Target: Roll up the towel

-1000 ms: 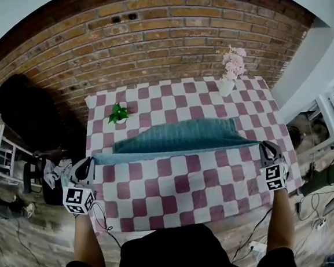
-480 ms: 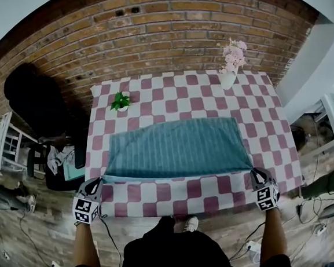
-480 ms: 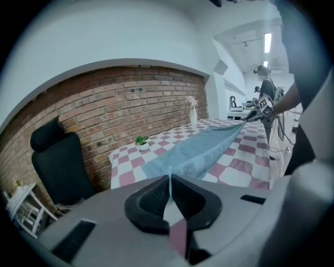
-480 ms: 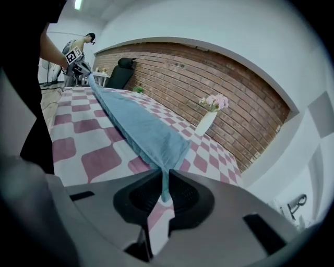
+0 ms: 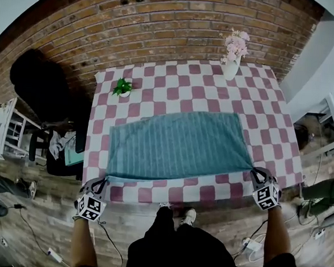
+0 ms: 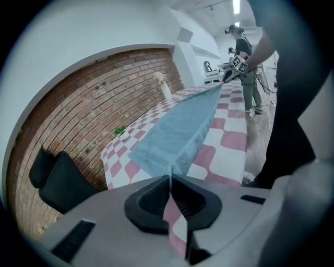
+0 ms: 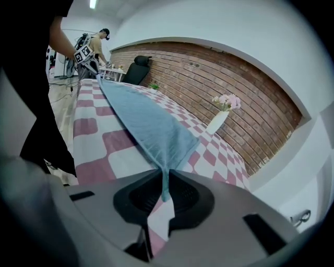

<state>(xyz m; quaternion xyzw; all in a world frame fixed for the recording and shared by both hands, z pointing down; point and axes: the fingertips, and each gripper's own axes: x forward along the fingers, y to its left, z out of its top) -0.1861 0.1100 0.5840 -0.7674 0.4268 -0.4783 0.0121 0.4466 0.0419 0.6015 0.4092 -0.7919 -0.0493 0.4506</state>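
Note:
A teal towel (image 5: 180, 144) lies spread flat across the pink-and-white checked table (image 5: 159, 94). My left gripper (image 5: 103, 181) is at the towel's near left corner and is shut on it; in the left gripper view the jaws (image 6: 170, 176) pinch the towel (image 6: 180, 128) corner. At the near right corner, my right gripper (image 5: 255, 172) is shut on the towel too, with the corner caught between its jaws (image 7: 164, 174) and the towel (image 7: 143, 117) stretching away. Both grippers sit at the table's near edge.
A white vase of pink flowers (image 5: 233, 55) stands at the table's far right. A small green plant (image 5: 123, 87) sits at the far left. A black chair (image 5: 36, 89) stands left of the table, and a brick wall (image 5: 165, 25) lies behind it.
Both grippers came down and back toward the near table edge with the towel corners. The towel, raised and sagging before, now lies flat on the table.

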